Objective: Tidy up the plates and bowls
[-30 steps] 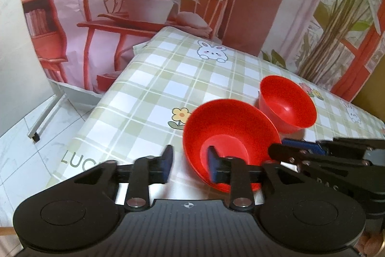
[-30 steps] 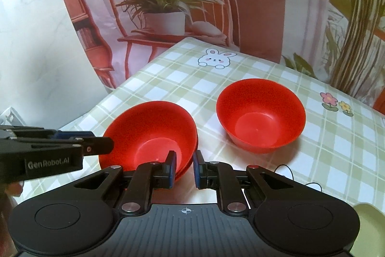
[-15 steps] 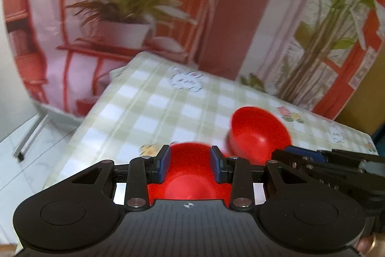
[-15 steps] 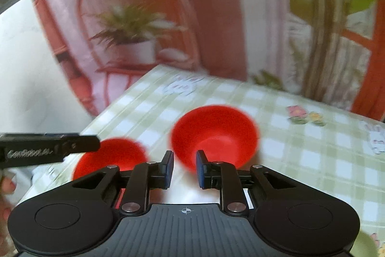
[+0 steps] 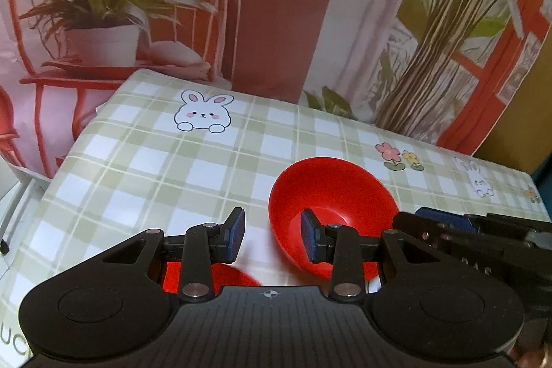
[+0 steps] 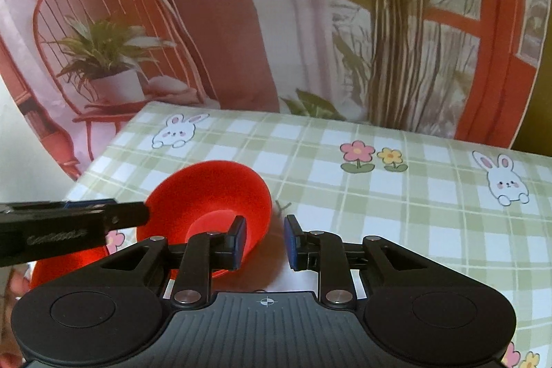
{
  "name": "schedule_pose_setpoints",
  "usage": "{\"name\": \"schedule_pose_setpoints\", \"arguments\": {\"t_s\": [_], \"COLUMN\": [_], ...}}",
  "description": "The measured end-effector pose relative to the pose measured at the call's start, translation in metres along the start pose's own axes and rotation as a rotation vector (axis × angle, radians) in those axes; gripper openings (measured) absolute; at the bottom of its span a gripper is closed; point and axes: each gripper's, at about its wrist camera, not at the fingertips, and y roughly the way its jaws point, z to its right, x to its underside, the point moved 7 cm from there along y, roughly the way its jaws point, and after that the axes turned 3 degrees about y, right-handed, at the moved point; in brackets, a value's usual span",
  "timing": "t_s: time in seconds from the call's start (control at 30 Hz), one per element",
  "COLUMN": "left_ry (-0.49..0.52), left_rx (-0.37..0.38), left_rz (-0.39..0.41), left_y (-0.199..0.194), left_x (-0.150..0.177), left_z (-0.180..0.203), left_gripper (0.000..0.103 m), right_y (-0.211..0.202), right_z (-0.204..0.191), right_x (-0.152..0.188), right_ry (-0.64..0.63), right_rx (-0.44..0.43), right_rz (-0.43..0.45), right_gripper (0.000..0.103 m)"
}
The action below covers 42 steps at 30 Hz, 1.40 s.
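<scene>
The right gripper (image 6: 265,240) is standing a little apart at the jaws, which have just been opening, and nothing is lying between its blue pads; its left pad is hanging in front of the wall of the far red bowl (image 6: 207,202), its right pad over bare cloth, so the bowl's right-hand rim seems to be falling about in the gap, though I cannot tell whether either pad is touching it. The left gripper (image 5: 272,238) is sitting partly open and empty too, its right pad showing in front of the same bowl's hollow (image 5: 331,195) and its left pad over the checked tablecloth (image 5: 193,168). From the right-hand camera its black finger is poking in from the left edge, just beside the bowl's rim.

Moving outward, a second red bowl (image 6: 69,261) is lying nearer the person, mostly hidden under both grippers, close beside the first but not nested with it. A pale dish may be hiding at the table's near edge; I cannot see it well.

The step in hand looks to be the approach to the far bowl for stacking. Next, I'd judge, one gripper is needing to straddle that rim, close firmly on the thin wall, then lift and carry it over the nearer bowl, lowering it level so it is settling inside rather than tipping.
</scene>
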Motion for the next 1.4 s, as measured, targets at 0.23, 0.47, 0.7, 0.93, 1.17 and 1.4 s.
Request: {"name": "schedule_pose_setpoints", "arguments": {"t_s": [0.23,0.47,0.7,0.93,1.17,1.4], "left_ry": [0.009,0.05,0.06,0.069,0.059,0.036], "left_rx": [0.0,0.002,0.007,-0.01,-0.039,-0.056], "left_rz": [-0.046,-0.051,-0.027,0.023,0.061,0.092], "left_y": [0.016,0.017,0.001,-0.034,-0.069,-0.1], "left_x": [0.005,0.009,0.008,0.007,0.012,0.021], "left_z": [0.002,0.01,0.011,0.004,-0.008,-0.026], "left_gripper": [0.037,0.023,0.021,0.021,0.021,0.021], "right_y": [0.012,0.01,-0.009,-0.034,-0.053,-0.062], "right_z": [0.0,0.0,-0.002,-0.02,-0.044,-0.072], "right_x": [0.003,0.003,-0.002,-0.003,0.0,0.007], "right_ry": [0.029,0.036,0.048,0.039,0.009,-0.02], "right_rx": [-0.017,-0.024,-0.038,-0.073,-0.109,-0.149], "right_rz": [-0.043,-0.037,-0.003,0.035,0.047,0.046], "right_gripper": [0.02,0.011,0.011,0.011,0.011,0.011]}}
